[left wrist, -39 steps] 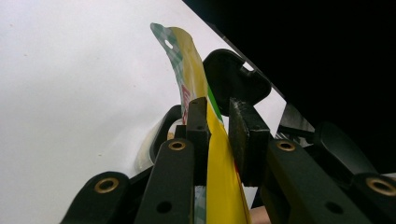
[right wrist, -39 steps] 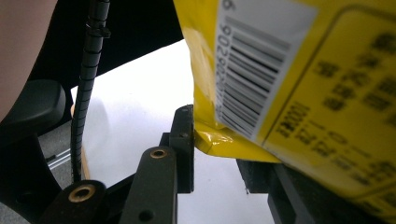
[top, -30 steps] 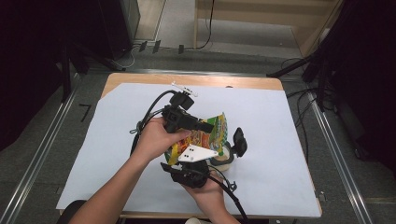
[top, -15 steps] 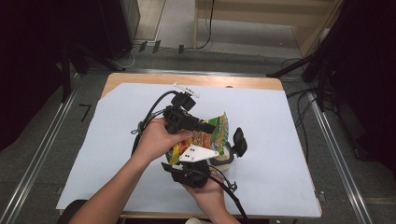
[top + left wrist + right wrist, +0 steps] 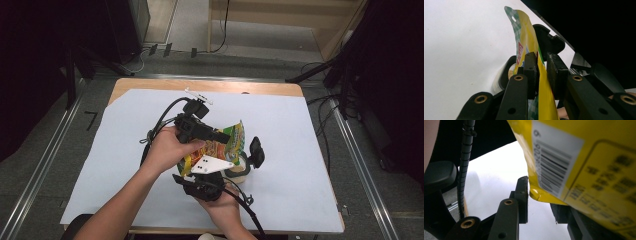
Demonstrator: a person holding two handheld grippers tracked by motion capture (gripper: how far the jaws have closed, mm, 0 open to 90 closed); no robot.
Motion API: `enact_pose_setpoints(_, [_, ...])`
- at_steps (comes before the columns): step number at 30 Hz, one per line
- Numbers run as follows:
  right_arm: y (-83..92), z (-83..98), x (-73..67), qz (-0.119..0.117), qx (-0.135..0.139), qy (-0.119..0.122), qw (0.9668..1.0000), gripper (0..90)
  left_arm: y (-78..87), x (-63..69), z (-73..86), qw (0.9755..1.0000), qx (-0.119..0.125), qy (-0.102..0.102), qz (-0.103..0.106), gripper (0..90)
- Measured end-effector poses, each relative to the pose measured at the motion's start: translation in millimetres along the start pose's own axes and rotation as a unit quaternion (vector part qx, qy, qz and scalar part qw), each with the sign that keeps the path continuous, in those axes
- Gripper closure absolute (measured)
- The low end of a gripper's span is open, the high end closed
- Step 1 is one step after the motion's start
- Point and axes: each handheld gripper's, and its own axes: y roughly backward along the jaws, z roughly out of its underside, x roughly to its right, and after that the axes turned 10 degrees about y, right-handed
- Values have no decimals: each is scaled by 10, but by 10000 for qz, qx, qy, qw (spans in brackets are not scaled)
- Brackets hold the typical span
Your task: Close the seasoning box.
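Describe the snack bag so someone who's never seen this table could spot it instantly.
Start at the white sheet covering the wooden table; near its middle, two hand-held grippers meet. The snack bag stands between them, pinched by the left gripper, beside a round container. It is the one colourful item: yellow and green with a checked top edge, and a white barcode label on its back.

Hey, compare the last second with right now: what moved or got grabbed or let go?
Nothing visibly changed. The left gripper still clamps the yellow-green snack pouch, the right gripper still sits at the pouch's lower edge, and the white cup stays beside them on the white table cover.
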Motion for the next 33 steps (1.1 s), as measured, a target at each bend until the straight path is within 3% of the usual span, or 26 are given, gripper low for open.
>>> enact_pose_setpoints(21, [-12, 11, -23, 4, -23, 28, 10000, 700, 4, 8, 2, 9997, -136, 116, 173, 782])
enact_pose_setpoints(33, [31, -44, -62, -85, 81, -1, 9999, 718, 42, 5, -9, 9999, 7, 94, 126, 789])
